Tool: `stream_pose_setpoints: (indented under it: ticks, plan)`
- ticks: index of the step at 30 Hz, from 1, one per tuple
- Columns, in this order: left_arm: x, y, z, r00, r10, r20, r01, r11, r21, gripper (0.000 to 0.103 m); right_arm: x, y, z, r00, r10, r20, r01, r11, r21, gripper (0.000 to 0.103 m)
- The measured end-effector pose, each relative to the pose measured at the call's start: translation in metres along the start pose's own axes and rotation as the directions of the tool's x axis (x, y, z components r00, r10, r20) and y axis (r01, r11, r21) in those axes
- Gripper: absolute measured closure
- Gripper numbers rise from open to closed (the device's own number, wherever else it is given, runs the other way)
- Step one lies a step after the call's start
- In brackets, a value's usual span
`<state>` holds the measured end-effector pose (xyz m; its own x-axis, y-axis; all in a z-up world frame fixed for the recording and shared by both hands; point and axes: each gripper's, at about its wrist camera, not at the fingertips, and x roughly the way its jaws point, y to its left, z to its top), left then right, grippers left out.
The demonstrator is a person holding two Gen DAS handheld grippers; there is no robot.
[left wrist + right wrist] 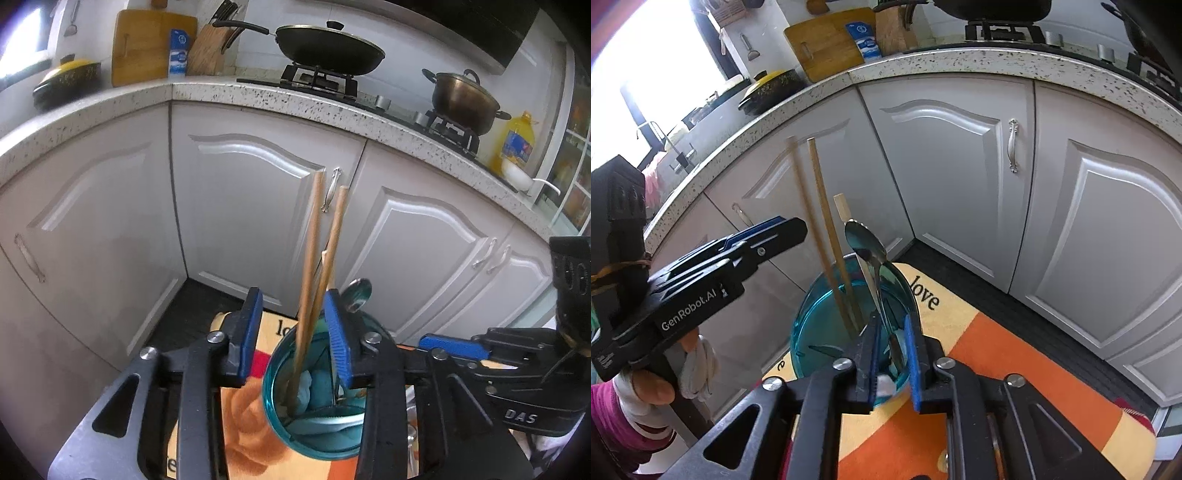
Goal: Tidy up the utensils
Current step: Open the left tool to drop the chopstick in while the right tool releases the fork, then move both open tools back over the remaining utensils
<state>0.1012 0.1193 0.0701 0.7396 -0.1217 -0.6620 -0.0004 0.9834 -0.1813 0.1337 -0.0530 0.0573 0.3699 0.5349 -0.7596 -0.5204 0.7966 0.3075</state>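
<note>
A teal glass cup point(280, 417) stands on an orange mat. Two wooden chopsticks point(312, 251) stand upright in it, between the blue pads point(247, 339) of my left gripper point(293, 295); its jaws stand apart and touch neither stick. A metal spoon point(866, 243) leans in the same cup point(809, 332), bowl end up. Its handle passes between the pads of my right gripper point(891, 319), with a gap on each side. A shorter flat wooden stick point(841, 208) is also in the cup. The left gripper point(775, 229) shows at the left of the right wrist view.
The orange and yellow mat point(979, 332) lies on a dark floor in front of grey corner cabinets point(240, 206). On the speckled counter point(295, 99) above are a wok point(328, 48), a pot point(465, 99), an oil bottle point(517, 144), a cutting board and a knife block. A gloved hand point(694, 362) holds the left gripper.
</note>
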Motion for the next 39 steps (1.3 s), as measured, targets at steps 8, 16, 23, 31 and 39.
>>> stream_pose_setpoints:
  ticks: [8,16,23,31,39]
  plan:
    - [-0.011,-0.004,-0.004,1.0,0.005,-0.005,-0.005,1.0,0.01,0.06,-0.018,0.001,-0.009,1.0,-0.008,0.029,0.007,1.0,0.019,0.078]
    - [-0.037,-0.011,-0.007,1.0,0.002,0.029,-0.003,0.999,0.034,0.057,-0.039,0.003,-0.023,0.997,-0.033,0.063,0.031,0.999,0.033,0.075]
    - [-0.063,-0.024,-0.013,0.998,-0.038,0.041,0.035,0.997,0.065,0.055,-0.063,0.003,-0.045,0.995,-0.059,0.082,0.056,0.998,0.042,0.068]
    - [-0.083,-0.05,-0.03,0.995,-0.095,0.008,0.094,0.987,0.128,0.055,-0.087,-0.015,-0.088,0.992,-0.107,0.069,0.101,0.991,0.085,0.066]
    - [-0.093,-0.074,-0.05,0.983,-0.172,-0.058,0.18,0.971,0.158,0.054,-0.096,-0.036,-0.134,0.99,-0.141,0.026,0.136,0.981,0.138,0.064]
